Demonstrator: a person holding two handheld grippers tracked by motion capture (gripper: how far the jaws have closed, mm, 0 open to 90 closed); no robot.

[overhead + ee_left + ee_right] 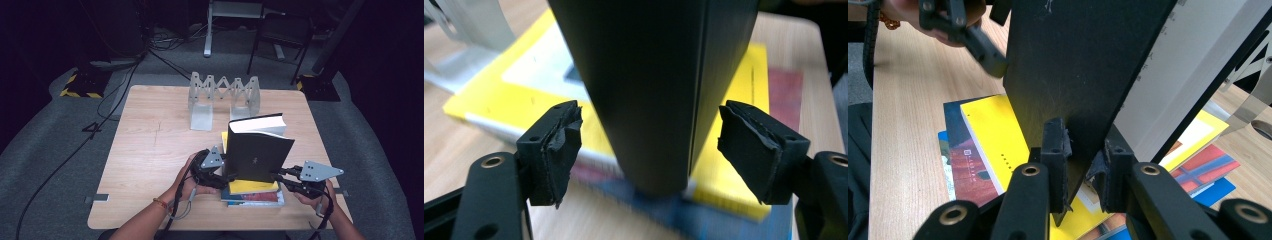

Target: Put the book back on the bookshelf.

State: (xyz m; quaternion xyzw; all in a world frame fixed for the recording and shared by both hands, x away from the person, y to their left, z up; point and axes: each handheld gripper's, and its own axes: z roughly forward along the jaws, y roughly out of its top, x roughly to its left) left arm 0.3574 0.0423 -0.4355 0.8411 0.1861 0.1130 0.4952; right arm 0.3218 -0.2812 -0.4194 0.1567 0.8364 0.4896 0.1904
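Observation:
A black hardcover book [260,150] stands upright on a flat stack topped by a yellow book [252,186]. My right gripper [1083,155] is shut on the lower corner of the black book's cover [1073,60], whose white pages fan open to the right. In the high view this right gripper [280,176] reaches in from the right. My left gripper [649,145] is open, its pads standing apart on either side of the black book's spine [649,75] without touching it. In the high view the left gripper [225,172] sits at the book's left edge.
A grey zigzag book rack [222,95] stands at the far middle of the wooden table [150,150]. Red and blue books [1208,165] lie under the yellow one. Beyond the table are a chair [282,30] and floor cables.

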